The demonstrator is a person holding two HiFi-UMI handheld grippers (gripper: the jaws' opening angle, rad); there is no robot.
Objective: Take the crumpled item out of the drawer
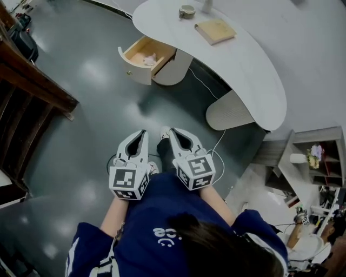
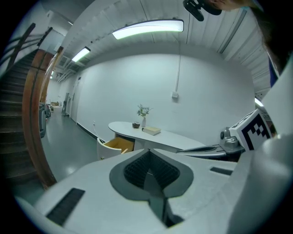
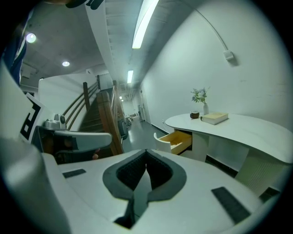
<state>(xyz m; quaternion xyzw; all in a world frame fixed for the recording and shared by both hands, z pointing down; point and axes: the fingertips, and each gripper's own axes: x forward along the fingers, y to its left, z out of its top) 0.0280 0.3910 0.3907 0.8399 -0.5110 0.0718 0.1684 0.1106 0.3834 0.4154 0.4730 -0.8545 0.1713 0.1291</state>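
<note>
Crumpled item (image 1: 150, 59) lies in open drawer (image 1: 136, 69), well apart from left gripper (image 1: 141, 133) and right gripper (image 1: 174, 131); both jaws pressed together, holding nothing.

In the head view the crumpled item (image 1: 150, 59) is only a small pale lump in the drawer (image 1: 139, 50), too small for you to tell what it is made of. From both gripper views the drawer's wall hides the item completely, and in the left gripper view the gripper's own body covers the drawer's lower part. The top edge of the head view cuts off the vase (image 1: 207, 4) on the desk (image 1: 254, 76). Your hands are hidden under the left gripper (image 1: 141, 132) and right gripper (image 1: 174, 131). The stairs (image 1: 27, 108) run off the left edge. A person (image 1: 294, 230) at the lower right corner is mostly cut off. The cup (image 1: 187, 11) is too small to show any contents.
</note>
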